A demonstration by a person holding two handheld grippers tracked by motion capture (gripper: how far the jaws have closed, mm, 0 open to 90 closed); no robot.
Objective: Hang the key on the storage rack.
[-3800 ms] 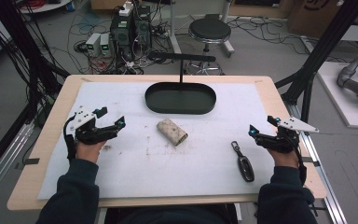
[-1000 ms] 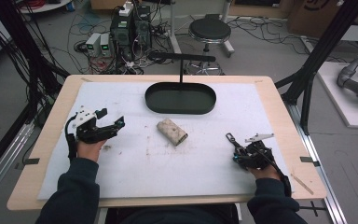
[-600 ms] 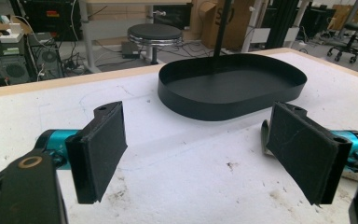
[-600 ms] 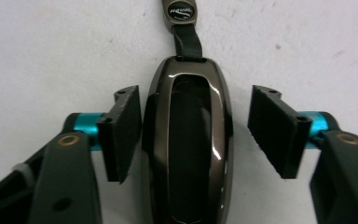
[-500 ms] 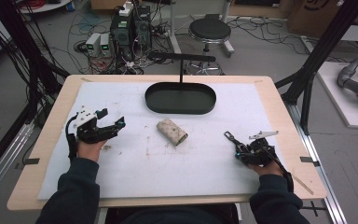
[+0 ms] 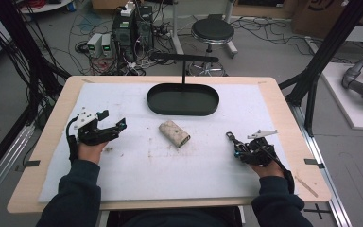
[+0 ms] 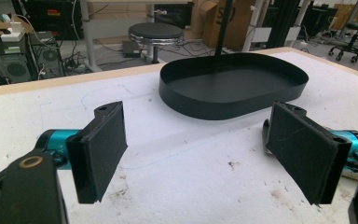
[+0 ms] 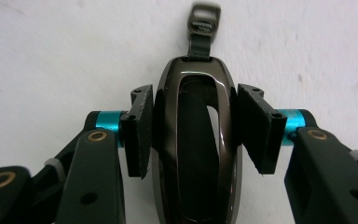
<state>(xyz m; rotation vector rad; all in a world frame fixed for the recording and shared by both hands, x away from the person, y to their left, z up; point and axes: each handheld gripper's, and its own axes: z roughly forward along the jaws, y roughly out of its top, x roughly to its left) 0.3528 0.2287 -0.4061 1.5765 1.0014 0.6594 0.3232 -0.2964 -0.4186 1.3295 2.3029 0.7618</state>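
The right gripper (image 8: 193,135) has crossed from the table's (image 6: 274,99) edge; its jaws, just closing, seemingly pinch the key fob (image 8: 195,140). The left gripper (image 7: 198,158) stays spread.

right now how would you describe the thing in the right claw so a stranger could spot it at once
Start at the white mat covering the wooden table and go to its right side, below and right of the black oval tray. There the right claw closes around a car key fob. It is glossy dark brown, slim and oval, with a short strap and metal ring, unlike the pale, stained roll at mid-mat.
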